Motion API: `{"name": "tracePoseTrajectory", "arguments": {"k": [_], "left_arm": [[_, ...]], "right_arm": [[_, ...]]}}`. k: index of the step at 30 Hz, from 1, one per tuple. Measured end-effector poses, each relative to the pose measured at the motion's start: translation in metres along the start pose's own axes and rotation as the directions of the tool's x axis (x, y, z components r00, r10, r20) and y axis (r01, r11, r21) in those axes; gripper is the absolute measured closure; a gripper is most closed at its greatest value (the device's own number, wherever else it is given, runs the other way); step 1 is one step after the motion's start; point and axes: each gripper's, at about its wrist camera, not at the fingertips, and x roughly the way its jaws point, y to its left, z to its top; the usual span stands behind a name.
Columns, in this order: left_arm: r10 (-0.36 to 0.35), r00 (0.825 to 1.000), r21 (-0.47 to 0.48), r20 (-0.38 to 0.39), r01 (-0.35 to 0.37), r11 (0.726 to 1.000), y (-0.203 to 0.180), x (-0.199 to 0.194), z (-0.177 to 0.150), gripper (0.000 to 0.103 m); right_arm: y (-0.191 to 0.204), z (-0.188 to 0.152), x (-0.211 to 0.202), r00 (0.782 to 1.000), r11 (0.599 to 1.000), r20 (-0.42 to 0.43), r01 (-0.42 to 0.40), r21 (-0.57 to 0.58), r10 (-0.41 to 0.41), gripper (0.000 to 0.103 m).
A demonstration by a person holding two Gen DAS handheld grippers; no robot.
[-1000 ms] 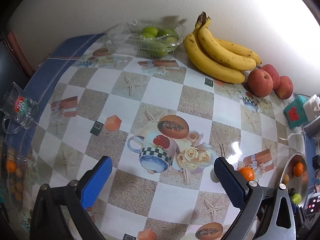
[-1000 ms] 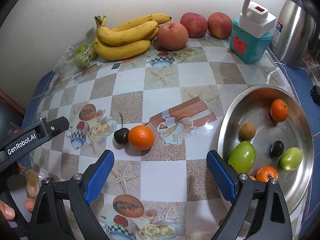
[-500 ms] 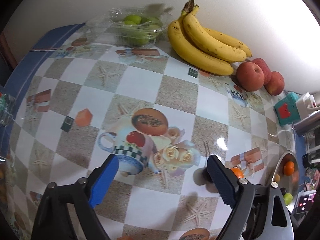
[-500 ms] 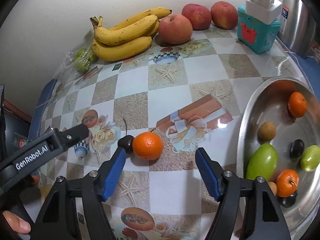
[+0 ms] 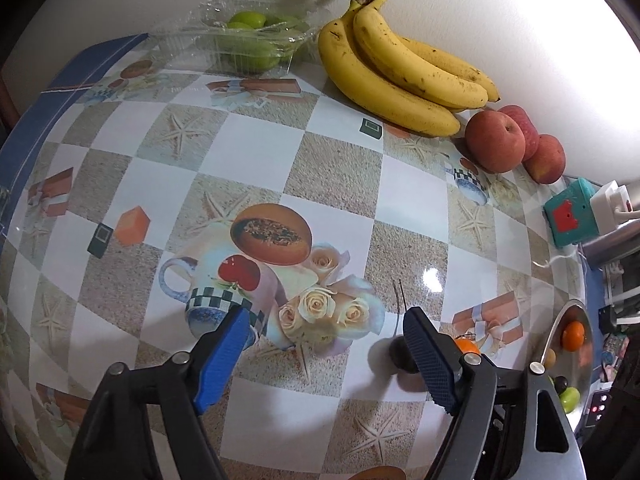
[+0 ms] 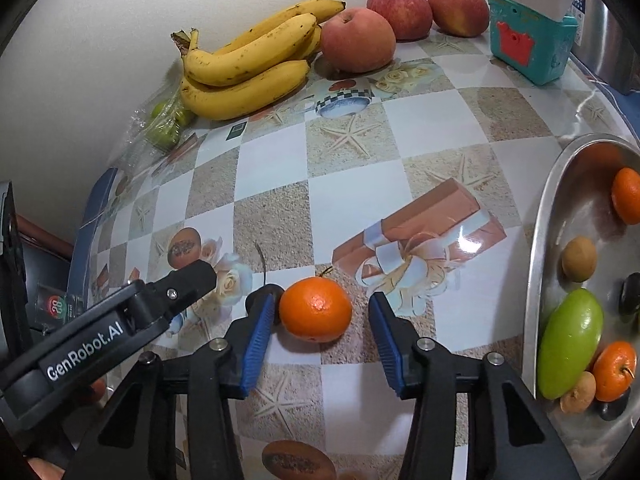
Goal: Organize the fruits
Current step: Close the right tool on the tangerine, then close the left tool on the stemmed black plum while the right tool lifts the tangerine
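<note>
In the left wrist view, the left gripper (image 5: 324,354) points down at the patterned bench (image 5: 336,168) with its jaws apart and nothing between them but the printed roses; they have just been closing a little. A dark cherry (image 5: 400,354) lies just outside its right finger, half hidden behind that pad, and a sliver of the tangerine (image 5: 466,346) shows past the same finger, so both fruits lie to the right of this gripper's gap, not in it. The steel bowl (image 5: 560,328) sits farther right at the bench edge. In the right wrist view, the right gripper (image 6: 322,322) straddles the tangerine (image 6: 315,309): the fruit sits on the bench between the two blue pads, close to the left pad with a clear gap to the right one, so no grip is made yet, though the jaws have just been closing around it. The cherry (image 6: 262,294) lies touching or just beside the tangerine on its left, behind the left pad, and the tip of the left gripper (image 6: 188,280) reaches in near it. The steel bowl (image 6: 538,280), already carrying tangerines and green fruit, lies to the right, so the right hand looks nearer to both the tangerine and its likely destination.
</note>
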Motion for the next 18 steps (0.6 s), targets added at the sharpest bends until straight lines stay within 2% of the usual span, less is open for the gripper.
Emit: {"name": "tracePoseTrajectory", "arguments": {"k": [6, 18], "left_arm": [[0.003, 1.0, 0.005, 0.004, -0.003, 1.0, -0.002, 0.002, 0.0015, 0.021], [-0.002, 1.0, 0.017, 0.007, 0.001, 1.0, -0.0077, 0.0022, 0.0014, 0.021]], "right_arm": [[0.0037, 0.0018, 0.0031, 1.0, 1.0, 0.001, -0.002, -0.003, 0.002, 0.063], [-0.0008, 0.002, -0.0022, 1.0, 1.0, 0.007, -0.017, 0.014, 0.017, 0.064]]}}
